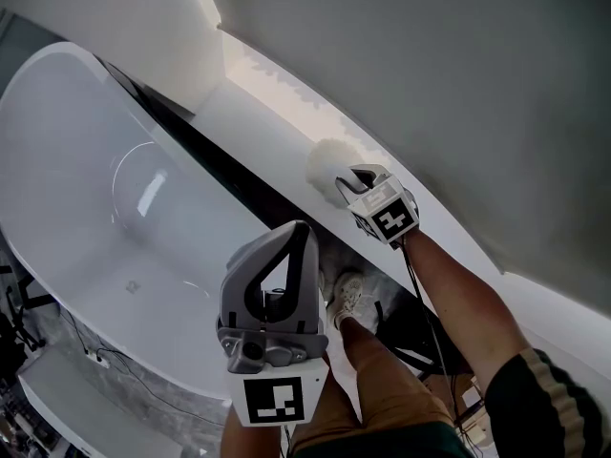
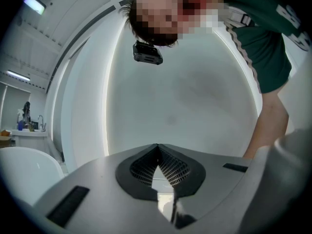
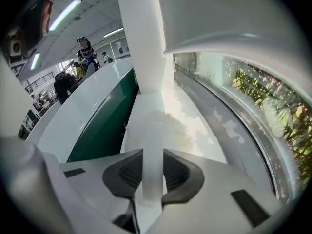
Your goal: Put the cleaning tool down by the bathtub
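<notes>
Placement was the step you had in hand, judging by the layout. At far left lay the glossy white oval bathtub (image 1: pixel 105 179), with a dark narrow gap (image 1: pixel 220 165) along its far edge. Your left claw (image 1: pixel 302 229) stood raised in the middle of the head view, its jaws together with nothing between them, well apart from the tool. Further right, your right claw (image 1: pixel 346 181) was clamped on the translucent white handle of the fluffy white cleaning tool (image 1: pixel 328 163). The tool's soft head hung just above, or perhaps touched, the long white ledge (image 1: pixel 263 103) beside the tub; which of the two could not be told.

To finish well, you probably needed to lower the head flat onto the ledge and let the handle settle along it rather than across. Only then should you have parted the jaws, so the tool would not roll into the gap. The left claw looked best held clear of it.

The ledge was smooth and bright, running diagonally between the tub and a pale grey sloping surface (image 1: pixel 430 65). In the right gripper view a green panel (image 3: pixel 102 123) showed left of the ledge and a window (image 3: pixel 263 101) with greenery at right. Several people stood far off in an open, strip-lit hall.
</notes>
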